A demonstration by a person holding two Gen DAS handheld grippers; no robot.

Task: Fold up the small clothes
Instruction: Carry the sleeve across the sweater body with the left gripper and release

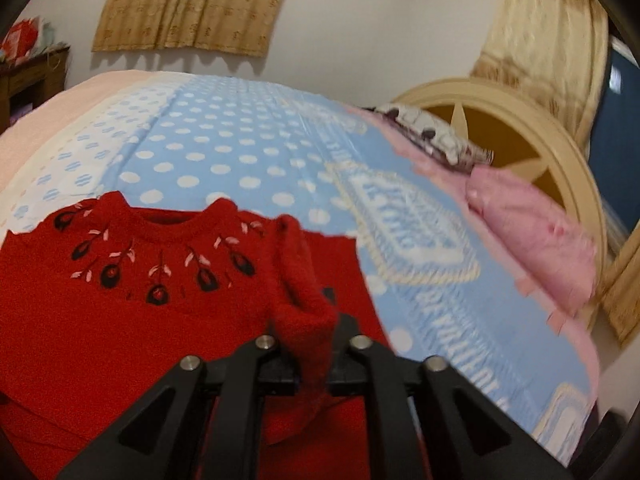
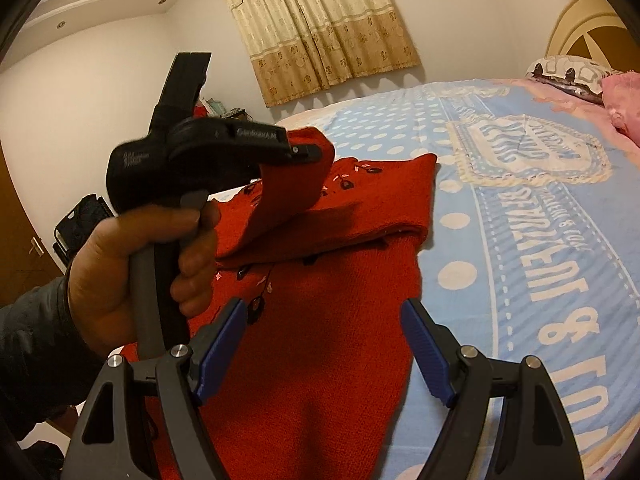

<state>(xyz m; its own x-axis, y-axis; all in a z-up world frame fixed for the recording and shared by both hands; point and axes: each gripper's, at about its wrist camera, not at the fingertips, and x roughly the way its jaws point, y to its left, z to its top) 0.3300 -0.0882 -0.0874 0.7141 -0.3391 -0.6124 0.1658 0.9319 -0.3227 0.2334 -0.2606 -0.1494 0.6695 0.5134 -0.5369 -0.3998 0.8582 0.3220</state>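
A small red knitted sweater (image 1: 120, 320) with dark embroidered flowers around the neck lies flat on the blue dotted bedspread (image 1: 240, 152). My left gripper (image 1: 310, 344) is shut on the sweater's sleeve (image 1: 300, 280) and holds it lifted over the body. In the right wrist view the left gripper (image 2: 308, 151), held in a hand, carries that sleeve (image 2: 288, 188) above the sweater (image 2: 320, 340). My right gripper (image 2: 324, 344) is open and empty, its blue pads (image 2: 222, 348) just above the lower part of the sweater.
Pink pillows (image 1: 532, 236) and a patterned pillow (image 1: 432, 136) lie by the cream headboard (image 1: 520, 120) at the right. Curtains (image 2: 320, 28) hang on the far wall. A wooden cabinet (image 1: 28, 80) stands at the far left, and a door (image 2: 20, 240) at the left.
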